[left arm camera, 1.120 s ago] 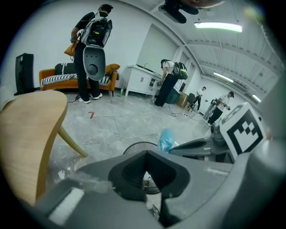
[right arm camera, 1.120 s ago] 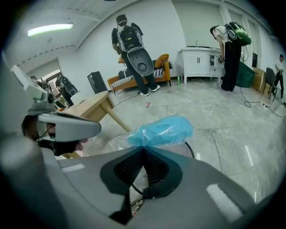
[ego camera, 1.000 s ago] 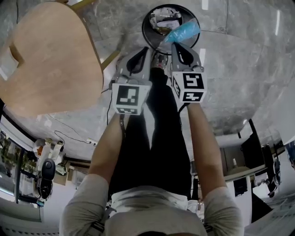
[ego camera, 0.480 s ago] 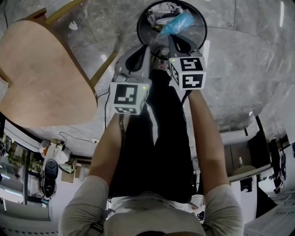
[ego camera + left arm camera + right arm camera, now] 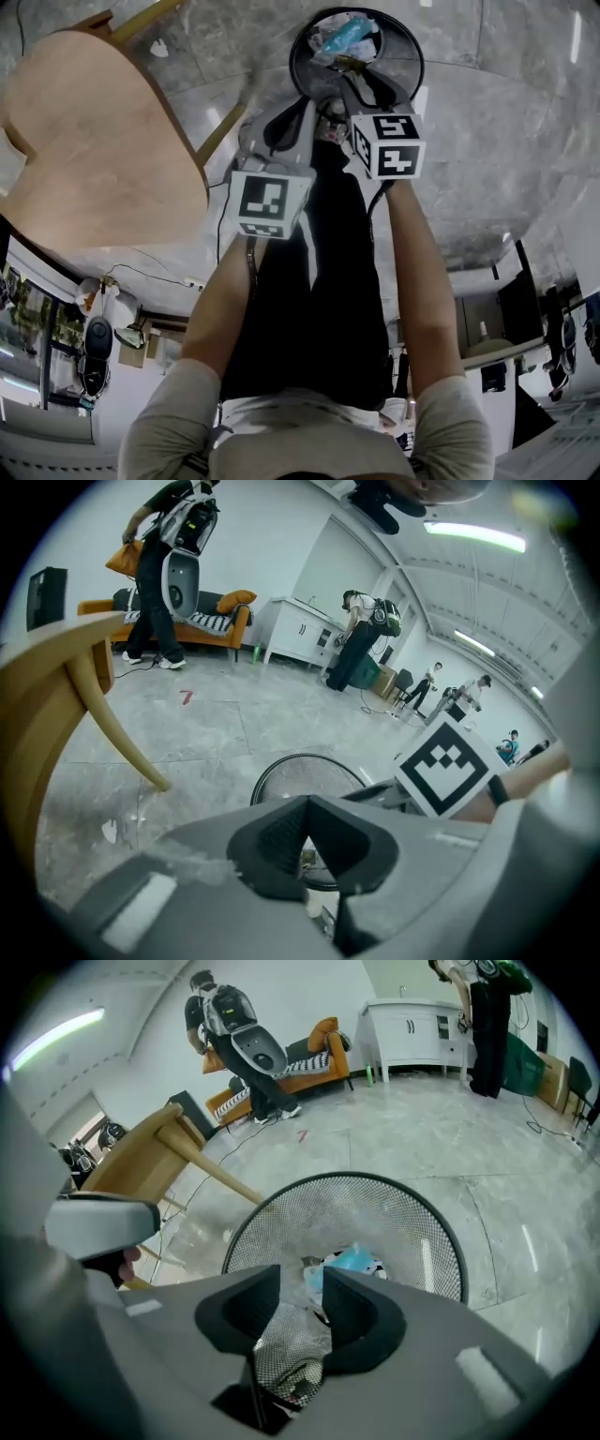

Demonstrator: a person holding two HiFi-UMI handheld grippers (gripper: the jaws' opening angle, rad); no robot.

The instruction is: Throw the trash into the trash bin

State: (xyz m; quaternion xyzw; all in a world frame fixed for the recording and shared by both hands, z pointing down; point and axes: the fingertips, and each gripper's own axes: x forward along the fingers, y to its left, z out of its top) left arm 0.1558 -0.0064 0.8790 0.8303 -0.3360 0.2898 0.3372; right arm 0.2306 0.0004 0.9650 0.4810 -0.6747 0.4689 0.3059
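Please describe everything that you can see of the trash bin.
The trash bin is round, black and open at the top, with walls of fine wire mesh under a solid rim. It stands upright on the grey stone-like floor. A wooden leg ends close beside its rim; whether they touch I cannot tell. Inside lie crumpled scraps and a light blue wrapper.

Wooden chair (image 5: 94, 131) stood on grey marble floor (image 5: 506, 141), one leg angled outward. Orange sofa (image 5: 240, 625) sat against far white wall, white cabinet (image 5: 412, 1026) just beside it. Striped cushion (image 5: 211, 621) lay on sofa. Person wearing backpack rig (image 5: 234, 1035) bent near sofa; second person (image 5: 487, 1026) stood at cabinet.
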